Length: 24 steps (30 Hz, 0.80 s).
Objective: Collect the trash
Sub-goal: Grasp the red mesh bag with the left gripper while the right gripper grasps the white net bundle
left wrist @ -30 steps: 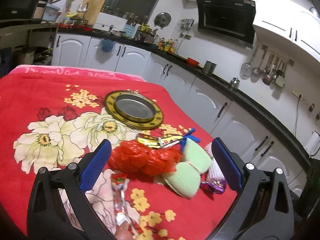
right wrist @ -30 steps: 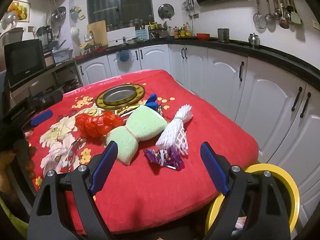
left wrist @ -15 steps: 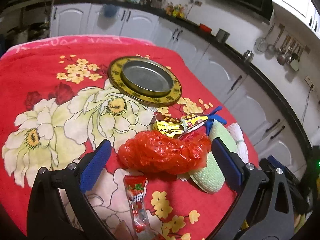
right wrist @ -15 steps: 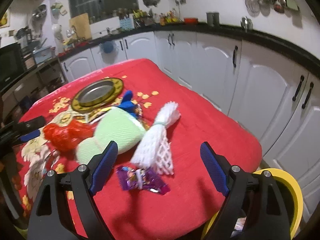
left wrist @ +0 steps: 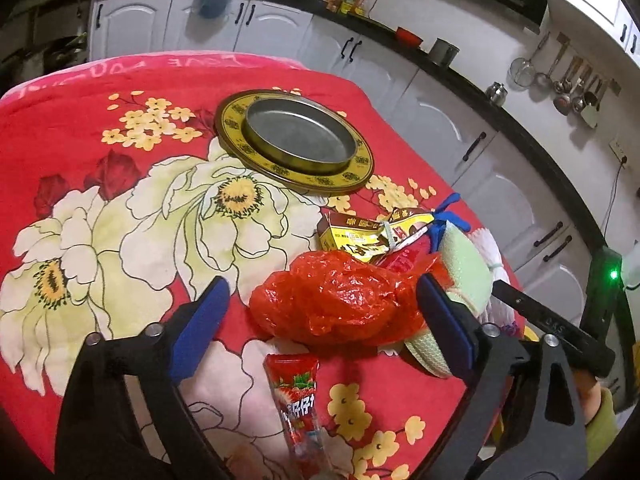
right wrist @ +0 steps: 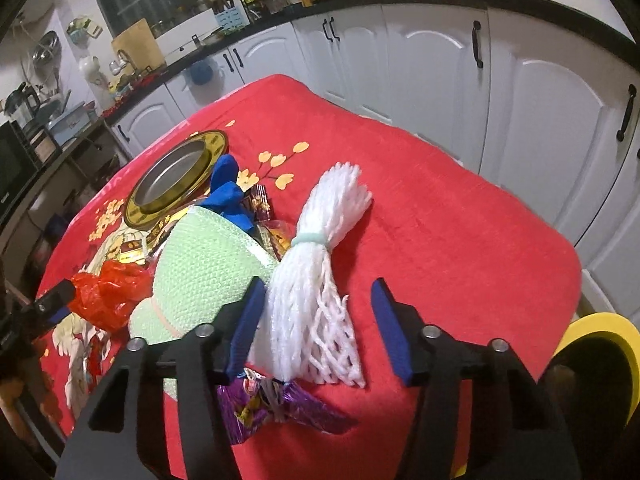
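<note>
The left gripper [left wrist: 320, 316] closes, its fingers not yet touching the red bag [left wrist: 336, 300] between them; the right gripper [right wrist: 318, 320] closes around white netting [right wrist: 316, 312], unpressed.

Bright, even indoor light from overhead; saturated reds on the floral cloth [left wrist: 120, 92], no blown-out areas there. Soft glare on the crinkled red plastic bag [left wrist: 336, 300] and a dull sheen in the metal tray [left wrist: 300, 136]. Short, soft shadows under the white foam net [right wrist: 316, 280] and purple wrapper [right wrist: 280, 408]. Strong fisheye bending: cabinets [right wrist: 540, 120] and countertop curved toward the frame edges, black vignette in all corners. Sharp at centre, slightly soft at the lower edge. Small green light glowing at right of the left wrist view.
</note>
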Motion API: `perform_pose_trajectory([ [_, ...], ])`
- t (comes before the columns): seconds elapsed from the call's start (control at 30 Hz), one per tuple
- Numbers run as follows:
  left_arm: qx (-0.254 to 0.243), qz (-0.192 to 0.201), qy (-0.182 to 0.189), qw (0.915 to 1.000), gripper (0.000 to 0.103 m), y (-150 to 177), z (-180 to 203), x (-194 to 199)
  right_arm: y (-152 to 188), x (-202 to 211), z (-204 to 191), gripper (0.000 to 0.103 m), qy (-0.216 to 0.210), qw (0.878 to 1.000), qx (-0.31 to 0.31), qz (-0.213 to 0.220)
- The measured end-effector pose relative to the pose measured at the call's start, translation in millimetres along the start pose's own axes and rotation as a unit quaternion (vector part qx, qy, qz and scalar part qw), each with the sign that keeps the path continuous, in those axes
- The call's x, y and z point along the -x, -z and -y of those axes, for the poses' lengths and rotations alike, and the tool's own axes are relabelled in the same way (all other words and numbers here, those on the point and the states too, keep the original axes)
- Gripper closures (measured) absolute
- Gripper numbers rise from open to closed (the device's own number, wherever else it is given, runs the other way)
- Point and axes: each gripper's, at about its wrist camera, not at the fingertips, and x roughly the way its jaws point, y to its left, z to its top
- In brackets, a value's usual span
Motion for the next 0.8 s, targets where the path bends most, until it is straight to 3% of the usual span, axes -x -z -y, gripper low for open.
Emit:
perform_pose_trajectory([
  [0.03,0.0,-0.001,0.0,1.0,0.025,0,0,-2,0,-2,0,0.062,-0.004,1.0,0.001,-0.003],
  [0.1,-0.001,-0.005,0.001,1.0,0.037,0,0,-5,-1,-4,-4,0.08,-0.007,1.0,0.012,-0.005],
  [0.17,-0.004,-0.006,0.005,1.0,0.045,0,0,-6,-2,-2,-8,0.083,0.0,1.0,0.024,0.008],
  [0.27,-0.015,0.0,0.007,0.9999,0.069,-1,4,-3,-2,7,-9,0.085,0.003,0.999,0.023,0.032],
  [0.4,-0.021,0.003,0.007,0.9998,0.083,-1,7,0,-5,23,-7,0.085,0.001,0.998,0.023,0.065],
  [0.8,-0.044,0.066,0.007,0.9968,0.09,-11,26,40,7,60,-22,0.085,-0.006,0.993,0.049,0.108],
])
